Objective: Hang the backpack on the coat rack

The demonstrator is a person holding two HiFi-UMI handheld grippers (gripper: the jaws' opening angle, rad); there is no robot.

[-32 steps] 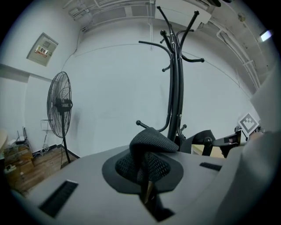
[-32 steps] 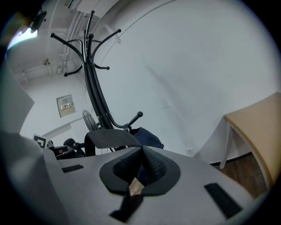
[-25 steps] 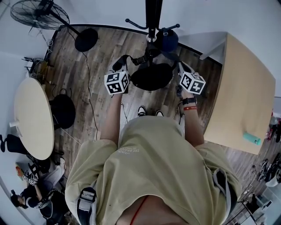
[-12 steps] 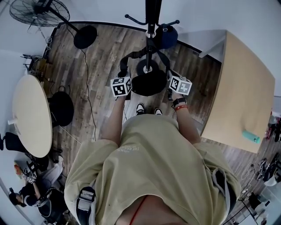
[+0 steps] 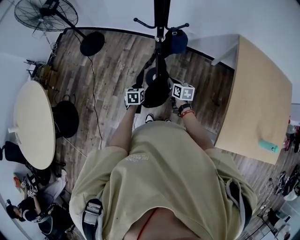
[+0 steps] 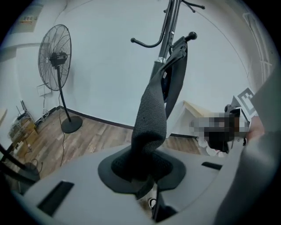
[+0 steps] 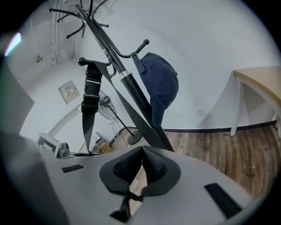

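The black backpack (image 5: 156, 93) hangs low in front of the black coat rack (image 5: 161, 18), between my two grippers. Its padded mesh strap (image 6: 151, 114) runs up to a hook (image 6: 191, 35) on the rack (image 6: 169, 26). My left gripper (image 5: 139, 89) (image 6: 142, 173) holds that strap's lower end between its pads, and its jaws are opening. My right gripper (image 5: 176, 87) (image 7: 141, 169) has its pads together on a thin backpack webbing strap (image 7: 128, 197). A buckled strap (image 7: 90, 101) hangs over a hook beside the pole (image 7: 127, 81).
A dark blue cap (image 5: 178, 41) (image 7: 160, 88) hangs on the rack. A wooden table (image 5: 258, 93) stands at the right with a teal object (image 5: 268, 146) on it. A standing fan (image 5: 44, 14), a round table (image 5: 30, 124) and a black stool (image 5: 66, 118) are at the left.
Both grippers have come down and closer together with the backpack. The strap now stretches from the hook down to the left gripper.
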